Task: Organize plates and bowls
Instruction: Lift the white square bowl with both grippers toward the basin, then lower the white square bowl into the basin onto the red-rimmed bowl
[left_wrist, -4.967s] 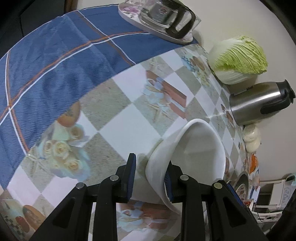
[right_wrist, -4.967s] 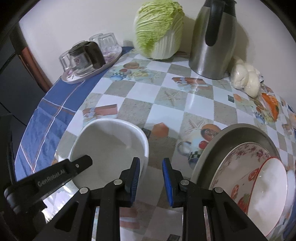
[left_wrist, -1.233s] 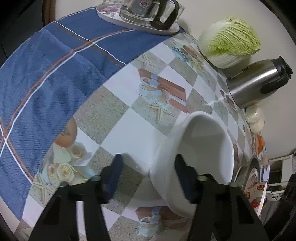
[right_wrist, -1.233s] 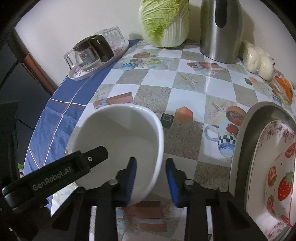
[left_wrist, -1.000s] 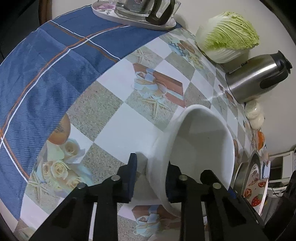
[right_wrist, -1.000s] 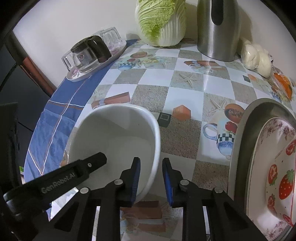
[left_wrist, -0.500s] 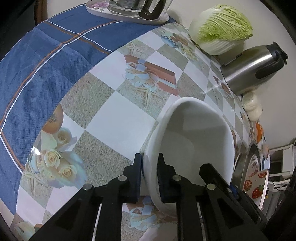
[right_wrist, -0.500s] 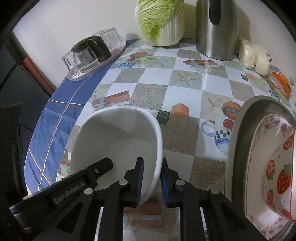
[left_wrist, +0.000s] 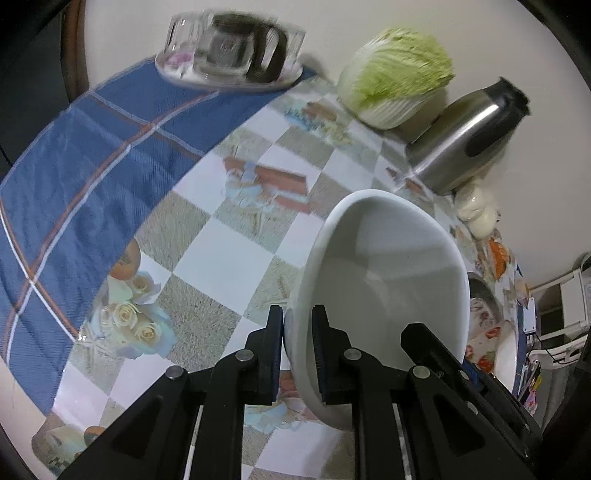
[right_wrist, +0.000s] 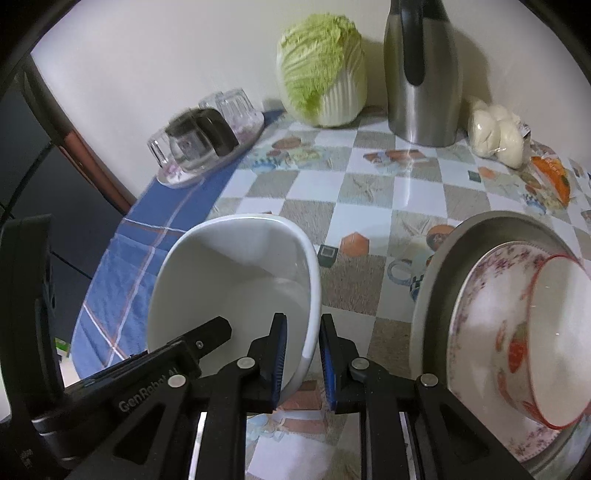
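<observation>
A large plain white bowl (left_wrist: 391, 269) (right_wrist: 240, 273) hangs above the checked tablecloth, held from two sides. My left gripper (left_wrist: 297, 354) is shut on its left rim, one pad inside and one outside. My right gripper (right_wrist: 303, 360) is shut on the opposite rim in the same way. The left gripper's black body (right_wrist: 122, 384) shows at the lower left of the right wrist view. To the right sits a metal basin (right_wrist: 439, 258) with a flowered plate (right_wrist: 476, 302) and a red-rimmed strawberry bowl (right_wrist: 554, 350) in it.
Along the back wall stand a napa cabbage (right_wrist: 321, 70), a steel kettle (right_wrist: 423, 70), a bag of white buns (right_wrist: 496, 131) and a tray of upturned glasses with a glass pot (right_wrist: 207, 140). A blue plaid cloth (left_wrist: 92, 155) covers the table's left end.
Both grippers closed onto the bowl's rim about a second ago. Since then the bowl has risen off the table with them, and the back wall has come further into view.
</observation>
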